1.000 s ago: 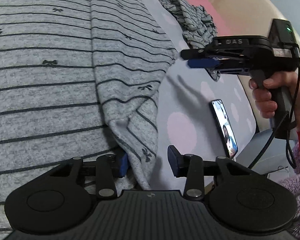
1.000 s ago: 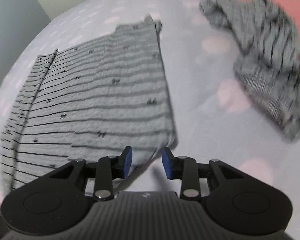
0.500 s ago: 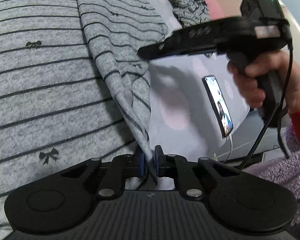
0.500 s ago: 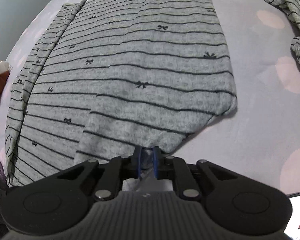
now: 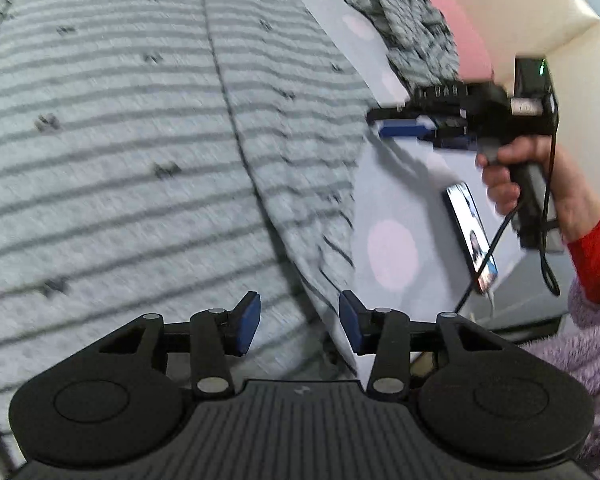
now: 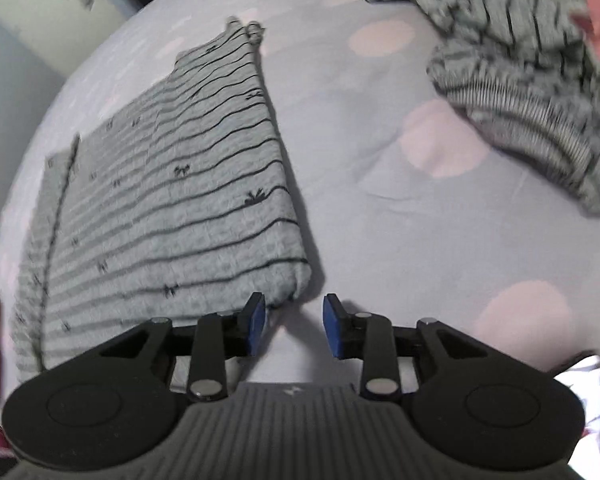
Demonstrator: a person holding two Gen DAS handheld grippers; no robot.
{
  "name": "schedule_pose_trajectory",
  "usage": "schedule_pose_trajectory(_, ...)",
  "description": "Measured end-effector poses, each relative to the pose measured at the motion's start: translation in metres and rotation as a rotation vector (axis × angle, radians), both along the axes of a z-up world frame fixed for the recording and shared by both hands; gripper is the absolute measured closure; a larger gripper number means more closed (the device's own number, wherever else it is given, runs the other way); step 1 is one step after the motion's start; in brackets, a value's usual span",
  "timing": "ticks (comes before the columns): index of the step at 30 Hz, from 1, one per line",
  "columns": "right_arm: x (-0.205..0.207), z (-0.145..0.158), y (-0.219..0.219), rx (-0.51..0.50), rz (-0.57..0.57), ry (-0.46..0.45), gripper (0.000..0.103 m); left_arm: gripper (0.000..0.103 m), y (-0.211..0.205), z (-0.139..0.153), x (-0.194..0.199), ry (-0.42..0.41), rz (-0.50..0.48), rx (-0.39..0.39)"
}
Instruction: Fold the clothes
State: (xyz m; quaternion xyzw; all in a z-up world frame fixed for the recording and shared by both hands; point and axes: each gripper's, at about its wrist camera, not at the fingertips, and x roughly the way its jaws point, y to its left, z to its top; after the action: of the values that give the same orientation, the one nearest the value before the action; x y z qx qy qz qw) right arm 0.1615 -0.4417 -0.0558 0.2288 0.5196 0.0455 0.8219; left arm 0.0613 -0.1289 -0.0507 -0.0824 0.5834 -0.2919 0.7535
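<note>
While the grey striped garment (image 6: 172, 208) lies spread flat on the bed (image 6: 400, 240), one side already laid over in a fold, a release is judged to be the step in hand. The jaws of the left tool (image 5: 299, 322) have just been opening; they are seen parted above the folded edge, with cloth below them but nothing pressed by the pads. The jaws of the right tool (image 6: 294, 326) have likewise just been opening and stand apart just beside the garment's near corner, with only bare sheet between them. In the left view the right tool is seen from the side, held in a hand (image 5: 516, 176) at the garment's right edge. A phone (image 5: 472, 236) lies on the bed near that hand, apart from the garment. A second striped garment (image 6: 532, 88) is bunched further back, well apart from the first.

The next move is judged to call for a fresh grasp on an edge or on two corners, so that a further fold can be laid across. Care would be needed that both layers are taken together and the phone is left undisturbed.
</note>
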Motion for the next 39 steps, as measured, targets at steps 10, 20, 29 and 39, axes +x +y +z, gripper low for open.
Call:
schedule_pose_trajectory(10, 0.021, -0.017, 0.009, 0.041, -0.061, -0.015, 0.088, 0.061, 0.036, -0.006, 0.030, -0.038, 0.172, 0.092)
schedule_pose_trajectory(20, 0.023, 0.036, 0.068, -0.115, 0.073, -0.173, 0.091, 0.061, 0.065, -0.003, 0.043, -0.072, 0.307, 0.090)
schedule_pose_trajectory(29, 0.031, 0.059, 0.184, -0.201, 0.406, -0.317, 0.091, 0.061, 0.106, 0.008, 0.048, -0.116, 0.457, 0.086)
schedule_pose_trajectory(39, 0.020, 0.018, 0.260, -0.266, 0.704, -0.263, 0.091, 0.061, 0.126, 0.004, 0.050, -0.110, 0.510, 0.085)
